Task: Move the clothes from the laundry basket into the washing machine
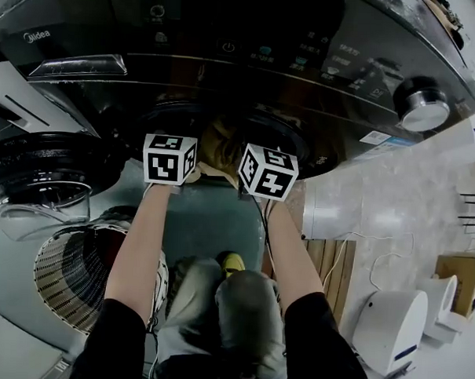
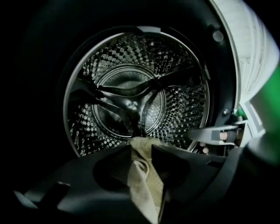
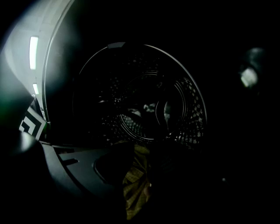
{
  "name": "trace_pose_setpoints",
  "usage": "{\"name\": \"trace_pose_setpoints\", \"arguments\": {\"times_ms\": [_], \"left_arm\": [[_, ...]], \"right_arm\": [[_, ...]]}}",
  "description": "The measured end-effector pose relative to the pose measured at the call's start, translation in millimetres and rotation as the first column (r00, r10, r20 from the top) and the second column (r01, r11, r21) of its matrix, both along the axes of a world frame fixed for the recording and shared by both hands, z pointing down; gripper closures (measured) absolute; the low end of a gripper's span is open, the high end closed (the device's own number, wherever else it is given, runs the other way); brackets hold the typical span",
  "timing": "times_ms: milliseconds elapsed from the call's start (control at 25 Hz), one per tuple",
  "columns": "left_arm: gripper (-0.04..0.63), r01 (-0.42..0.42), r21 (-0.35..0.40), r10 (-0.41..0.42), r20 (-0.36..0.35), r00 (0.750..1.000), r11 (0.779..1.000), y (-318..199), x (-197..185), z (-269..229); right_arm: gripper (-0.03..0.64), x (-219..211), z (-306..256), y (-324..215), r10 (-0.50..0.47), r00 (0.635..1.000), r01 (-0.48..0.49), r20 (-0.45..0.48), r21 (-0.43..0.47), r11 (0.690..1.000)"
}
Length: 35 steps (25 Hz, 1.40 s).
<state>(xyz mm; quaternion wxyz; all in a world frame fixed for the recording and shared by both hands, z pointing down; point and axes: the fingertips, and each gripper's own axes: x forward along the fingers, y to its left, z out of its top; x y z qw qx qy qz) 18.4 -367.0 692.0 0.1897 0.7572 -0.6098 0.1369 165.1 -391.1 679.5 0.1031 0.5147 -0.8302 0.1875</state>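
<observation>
A dark washing machine [image 1: 251, 52] stands in front of me with its round door [image 1: 41, 184] swung open to the left. Both grippers reach into the opening side by side; their marker cubes [image 1: 170, 159] [image 1: 267, 172] show in the head view with a tan cloth [image 1: 220, 149] between them. My left gripper [image 2: 142, 146] is shut on a fold of the beige cloth [image 2: 142, 183], facing the steel drum [image 2: 131, 100]. My right gripper [image 3: 140, 151] is shut on the same checked cloth [image 3: 133, 183] in deep shadow. The white laundry basket [image 1: 73, 276] sits low on the left.
The person's knees and a yellow shoe [image 1: 233, 263] are below the arms. A white appliance [image 1: 388, 329] and a cardboard box [image 1: 461, 285] stand on the floor to the right. The machine's silver knob [image 1: 422, 106] is at upper right.
</observation>
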Motion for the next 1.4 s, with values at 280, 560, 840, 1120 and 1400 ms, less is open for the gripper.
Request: {"name": "trace_pose_setpoints", "arguments": {"times_ms": [280, 560, 840, 1120, 1400], "left_arm": [[0.584, 0.043, -0.037, -0.043, -0.02, 0.999, 0.998, 22.9, -6.2, -1.0], [0.584, 0.008, -0.061, -0.009, -0.019, 1.0, 0.998, 56.2, 2.5, -24.8], [0.584, 0.008, -0.095, -0.012, -0.038, 0.999, 0.995, 86.8, 4.0, -55.9], [0.584, -0.016, -0.117, 0.012, -0.037, 0.999, 0.993, 120.1, 6.1, -97.7], [0.584, -0.018, -0.097, 0.015, -0.035, 0.999, 0.995, 163.0, -1.8, -166.6]], "right_arm": [[0.612, 4.9, -8.6, 20.6, -0.025, 1.0, 0.025, -0.011, -0.047, 0.999], [0.612, 7.1, -28.0, 54.9, -0.061, 0.996, 0.057, -0.061, -0.074, 0.996], [0.612, 11.5, -55.0, 93.0, -0.094, 0.991, 0.084, -0.091, -0.11, 0.99], [0.612, 20.2, -95.6, 124.7, -0.074, 0.993, 0.059, -0.09, -0.157, 0.986], [0.612, 32.2, -164.8, 169.2, -0.031, 0.997, 0.019, -0.074, -0.163, 0.987]]}}
